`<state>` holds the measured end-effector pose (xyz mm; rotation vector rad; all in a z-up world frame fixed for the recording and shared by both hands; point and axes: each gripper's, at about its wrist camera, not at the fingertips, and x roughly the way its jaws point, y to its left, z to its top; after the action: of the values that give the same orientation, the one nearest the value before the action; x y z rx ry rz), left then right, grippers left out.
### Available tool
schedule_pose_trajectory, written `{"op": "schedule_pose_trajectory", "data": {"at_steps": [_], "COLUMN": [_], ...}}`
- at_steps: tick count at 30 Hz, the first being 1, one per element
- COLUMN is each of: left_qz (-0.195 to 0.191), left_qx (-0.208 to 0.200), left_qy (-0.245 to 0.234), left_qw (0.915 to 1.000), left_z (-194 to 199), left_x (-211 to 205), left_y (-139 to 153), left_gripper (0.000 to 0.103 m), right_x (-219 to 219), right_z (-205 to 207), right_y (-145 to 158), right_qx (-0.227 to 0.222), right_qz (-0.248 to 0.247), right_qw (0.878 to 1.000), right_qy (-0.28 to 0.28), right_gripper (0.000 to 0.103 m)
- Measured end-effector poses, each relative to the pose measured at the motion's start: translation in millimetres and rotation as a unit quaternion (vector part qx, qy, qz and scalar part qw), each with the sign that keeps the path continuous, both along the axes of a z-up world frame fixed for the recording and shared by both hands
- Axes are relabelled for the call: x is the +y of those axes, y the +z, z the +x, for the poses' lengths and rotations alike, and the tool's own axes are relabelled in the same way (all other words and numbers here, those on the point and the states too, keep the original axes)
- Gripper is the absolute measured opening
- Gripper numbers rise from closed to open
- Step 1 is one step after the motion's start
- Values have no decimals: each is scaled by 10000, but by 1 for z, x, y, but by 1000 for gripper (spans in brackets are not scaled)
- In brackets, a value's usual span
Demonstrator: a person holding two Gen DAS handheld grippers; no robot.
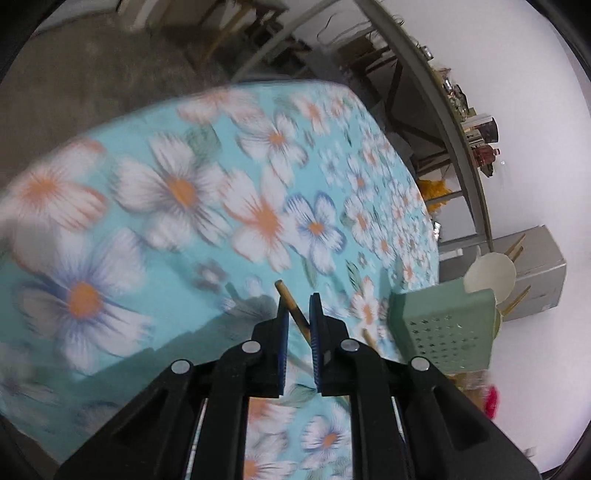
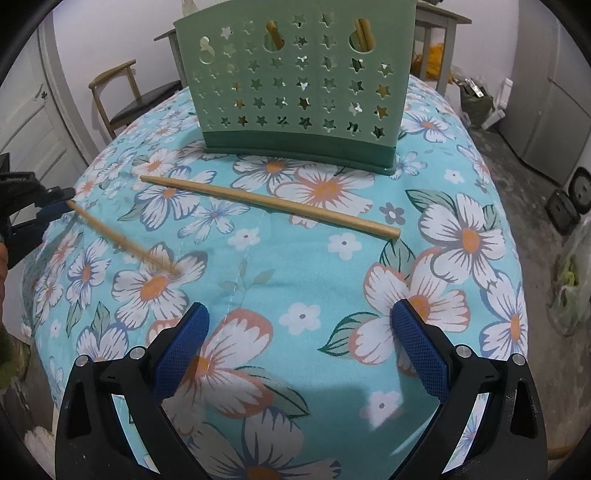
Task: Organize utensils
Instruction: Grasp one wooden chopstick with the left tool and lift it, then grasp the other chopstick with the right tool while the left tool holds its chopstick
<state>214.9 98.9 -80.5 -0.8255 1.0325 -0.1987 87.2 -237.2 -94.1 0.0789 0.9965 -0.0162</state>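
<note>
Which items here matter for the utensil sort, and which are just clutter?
Job:
- held chopstick, in the left claw
- loose chopstick on the tablecloth
- green holder
- right claw, open

Clutter:
- chair
- green bag
- shelf jars

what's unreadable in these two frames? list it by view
- Left wrist view: tablecloth smeared by motion blur; the held chopstick is partly hidden between the left gripper fingers, so its length is unclear.
- Left wrist view: the green holder shows one wall only; its compartments are hidden.
- Right wrist view: the held chopstick's far tip is blurred.
- Right wrist view: the holder's top is cut by the frame edge; contents show only through holes.
</note>
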Motion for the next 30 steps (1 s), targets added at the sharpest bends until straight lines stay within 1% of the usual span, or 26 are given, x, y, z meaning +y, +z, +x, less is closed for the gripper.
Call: {"op": "schedule_pose_trajectory", "data": {"at_steps": [4,7,9,12,13,15,16,18,19,21,23,24,25,28,30], "left_qz": [337,469,494,516,502,490,479,467,449,425,399,379,367,327,315], "left_qx": [-190,-285,-309,-313,-297,-224,-196,-162,-140,-123,-104,-89,-75,-24,-12], "left_qy": [33,-89,-158,-255,-275,-334,-336,-361,-368,-384,-393,-397,-400,-400,-396], "left_qw": [9992,9985,9982,9979,9979,9980,9981,9981,9982,9983,9984,9985,9985,9987,9987], "left_z": [-2,2,3,8,9,12,13,14,15,16,17,18,18,20,21], "left_x": [13,13,12,8,7,7,8,8,8,9,10,10,11,12,11], "left_y": [6,7,5,3,1,-3,-4,-7,-8,-10,-12,-13,-13,-17,-18], "left_gripper": [10,11,11,11,11,11,11,11,11,12,12,12,12,12,12], "right_x": [-4,-3,5,33,42,60,68,83,89,100,107,110,114,123,126], "right_z": [1,8,17,39,46,66,75,95,103,113,124,129,134,143,146], "right_y": [7,22,35,48,49,46,44,38,34,25,15,11,6,0,-2], "right_qx": [15,-165,-381,-616,-645,-609,-572,-456,-398,-275,-123,-51,6,12,15], "right_qz": [106,552,658,521,460,337,271,200,147,18,-41,-87,-135,-218,-252], "right_qw": [9999,9982,9961,9900,9872,9811,9793,9742,9719,9669,9627,9611,9594,9556,9545], "right_qy": [19,159,455,1160,1381,1805,1924,2203,2314,2535,2703,2762,2818,2939,2973], "right_gripper": [95,95,95,93,91,78,76,64,62,54,52,48,48,47,41]}}
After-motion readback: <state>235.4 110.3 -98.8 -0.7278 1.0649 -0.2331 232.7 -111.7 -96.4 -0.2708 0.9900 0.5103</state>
